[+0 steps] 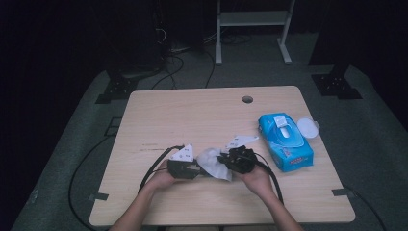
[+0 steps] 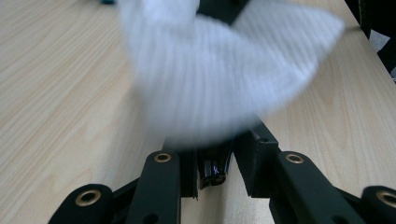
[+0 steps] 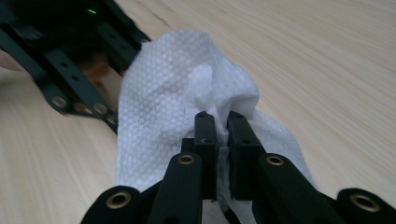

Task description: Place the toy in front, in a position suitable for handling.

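Observation:
A white textured wipe [image 1: 211, 163] hangs between my two grippers at the table's front middle. My right gripper [image 3: 218, 116] is shut on a bunched fold of the wipe [image 3: 168, 74]; in the high view it [image 1: 221, 160] comes in from the right. My left gripper [image 1: 203, 169] faces it from the left. In its own view the left gripper [image 2: 215, 144] has its jaws a little apart, and the blurred wipe [image 2: 210, 70] drapes over them and hides the tips. The left gripper's black linkage [image 3: 84, 84] shows just behind the wipe.
A blue wipes pack [image 1: 286, 142] lies right of the grippers with its white lid [image 1: 307, 128] flipped open. A cable hole [image 1: 247, 99] sits near the table's far edge. Cables trail off the front left and right. A white frame [image 1: 250, 29] stands on the floor beyond.

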`<move>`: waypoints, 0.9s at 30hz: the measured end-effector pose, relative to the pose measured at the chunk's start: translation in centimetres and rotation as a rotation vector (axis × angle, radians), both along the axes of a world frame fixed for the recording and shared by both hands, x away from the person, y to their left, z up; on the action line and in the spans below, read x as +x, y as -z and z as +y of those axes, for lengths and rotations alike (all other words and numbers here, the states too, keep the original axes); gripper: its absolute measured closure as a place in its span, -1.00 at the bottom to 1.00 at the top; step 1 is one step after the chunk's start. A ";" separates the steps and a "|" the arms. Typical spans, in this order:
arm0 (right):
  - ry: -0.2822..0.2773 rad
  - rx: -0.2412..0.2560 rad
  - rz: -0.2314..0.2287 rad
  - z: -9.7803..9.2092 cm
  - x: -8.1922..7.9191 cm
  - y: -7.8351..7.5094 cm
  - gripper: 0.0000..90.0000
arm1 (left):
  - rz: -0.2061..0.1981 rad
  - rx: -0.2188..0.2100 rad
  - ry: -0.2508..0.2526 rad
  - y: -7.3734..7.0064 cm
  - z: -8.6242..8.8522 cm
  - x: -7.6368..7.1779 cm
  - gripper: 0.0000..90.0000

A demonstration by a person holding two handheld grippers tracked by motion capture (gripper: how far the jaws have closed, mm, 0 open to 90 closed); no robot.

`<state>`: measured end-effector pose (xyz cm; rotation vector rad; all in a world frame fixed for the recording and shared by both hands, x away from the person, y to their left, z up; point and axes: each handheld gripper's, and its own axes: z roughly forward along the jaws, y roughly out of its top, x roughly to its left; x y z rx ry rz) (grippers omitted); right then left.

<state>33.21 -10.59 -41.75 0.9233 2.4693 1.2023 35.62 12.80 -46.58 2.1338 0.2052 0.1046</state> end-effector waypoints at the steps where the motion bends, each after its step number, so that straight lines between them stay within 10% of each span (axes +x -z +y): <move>1: -0.015 -0.001 -0.002 0.6 0.0 0.0 0.86 | 0.001 -0.001 0.000 0.0 0.0 0.0 0.58; 17: 0.137 -0.004 0.012 -6.6 0.0 0.2 0.86 | 0.000 0.003 0.011 0.0 0.0 0.0 0.58; 27: 0.087 -0.029 -0.003 -4.2 0.0 -0.1 0.86 | -0.002 0.005 0.010 -0.1 -0.1 0.0 0.58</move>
